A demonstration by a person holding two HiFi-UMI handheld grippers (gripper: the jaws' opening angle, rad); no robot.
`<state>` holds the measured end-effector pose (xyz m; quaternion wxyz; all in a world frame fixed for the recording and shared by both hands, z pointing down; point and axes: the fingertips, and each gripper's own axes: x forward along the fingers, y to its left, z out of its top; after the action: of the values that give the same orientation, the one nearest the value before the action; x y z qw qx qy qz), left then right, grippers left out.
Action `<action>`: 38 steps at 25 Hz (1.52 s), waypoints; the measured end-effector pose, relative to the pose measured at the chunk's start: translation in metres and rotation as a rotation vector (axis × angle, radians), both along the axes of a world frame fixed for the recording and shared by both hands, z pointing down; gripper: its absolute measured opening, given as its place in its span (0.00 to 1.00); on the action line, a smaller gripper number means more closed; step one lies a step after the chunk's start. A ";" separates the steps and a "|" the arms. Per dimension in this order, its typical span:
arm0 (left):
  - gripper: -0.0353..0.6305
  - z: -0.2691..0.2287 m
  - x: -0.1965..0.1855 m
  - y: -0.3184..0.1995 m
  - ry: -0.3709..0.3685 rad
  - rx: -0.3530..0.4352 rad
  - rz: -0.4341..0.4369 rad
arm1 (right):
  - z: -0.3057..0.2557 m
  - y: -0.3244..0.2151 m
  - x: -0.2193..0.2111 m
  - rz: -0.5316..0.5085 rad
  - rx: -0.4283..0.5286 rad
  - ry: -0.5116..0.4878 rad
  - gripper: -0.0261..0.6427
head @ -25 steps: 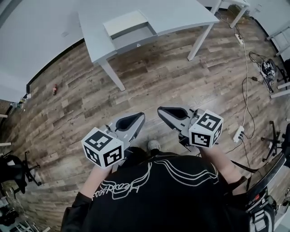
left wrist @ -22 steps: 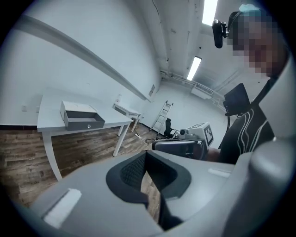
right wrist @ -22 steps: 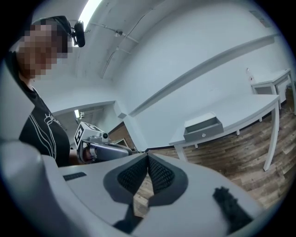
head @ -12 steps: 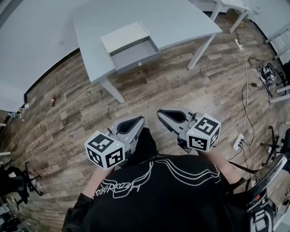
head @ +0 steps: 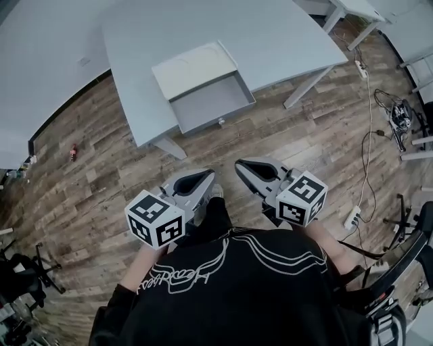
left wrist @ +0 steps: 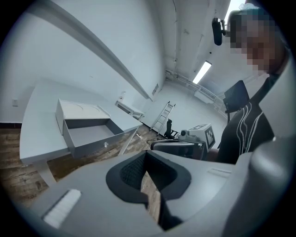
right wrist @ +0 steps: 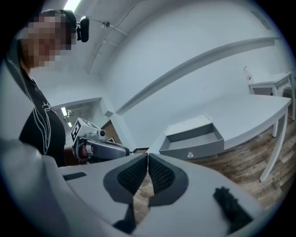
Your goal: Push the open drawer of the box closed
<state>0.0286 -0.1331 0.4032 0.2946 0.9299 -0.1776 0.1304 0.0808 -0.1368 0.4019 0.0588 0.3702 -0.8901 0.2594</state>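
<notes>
A white box stands on the near edge of a white table. Its grey drawer is pulled out toward me, with a small knob on its front. The left gripper view shows the drawer empty, and the right gripper view shows the drawer from the other side. My left gripper and right gripper are held side by side in front of my body. Both are well short of the table, shut and holding nothing.
Below the drawer a slanted table leg meets the wooden floor, and another leg stands to the right. A power strip with cables lies on the floor at the right. A second table is at the far right.
The table and the box have come nearer and lower in the head view as the person steps toward them. Both grippers keep their place in front of the body, still shut.
</notes>
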 end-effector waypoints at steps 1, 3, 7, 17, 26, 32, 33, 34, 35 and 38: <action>0.06 0.001 -0.001 -0.008 0.002 -0.004 -0.006 | 0.004 -0.008 0.002 0.015 -0.004 0.010 0.05; 0.06 0.006 -0.003 -0.020 0.003 -0.015 -0.016 | 0.013 -0.024 0.008 0.055 -0.010 0.041 0.06; 0.06 0.020 -0.015 -0.032 -0.015 -0.050 -0.035 | 0.031 -0.045 0.009 0.093 -0.005 0.117 0.06; 0.06 0.047 -0.037 -0.062 -0.033 -0.103 -0.091 | 0.071 -0.097 0.009 0.102 -0.004 0.251 0.18; 0.06 0.064 -0.054 -0.071 -0.056 -0.133 -0.138 | 0.113 -0.124 0.015 0.160 -0.004 0.399 0.20; 0.06 0.068 -0.064 -0.079 -0.056 -0.130 -0.177 | 0.123 -0.132 0.010 0.167 -0.012 0.409 0.20; 0.06 0.070 -0.065 -0.082 -0.060 -0.128 -0.183 | 0.125 -0.133 0.011 0.172 -0.015 0.408 0.20; 0.06 0.070 -0.066 -0.085 -0.062 -0.127 -0.188 | 0.126 -0.134 0.011 0.177 -0.018 0.408 0.19; 0.06 0.071 -0.068 -0.089 -0.064 -0.126 -0.193 | 0.127 -0.135 0.011 0.180 -0.021 0.406 0.19; 0.06 0.070 -0.077 -0.099 -0.068 -0.117 -0.212 | 0.129 -0.136 0.012 0.181 -0.027 0.398 0.16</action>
<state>-0.0485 -0.2326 0.4728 0.3544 0.8820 -0.2769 0.1403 0.0930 -0.2729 0.5308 0.2147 0.4917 -0.8204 0.1974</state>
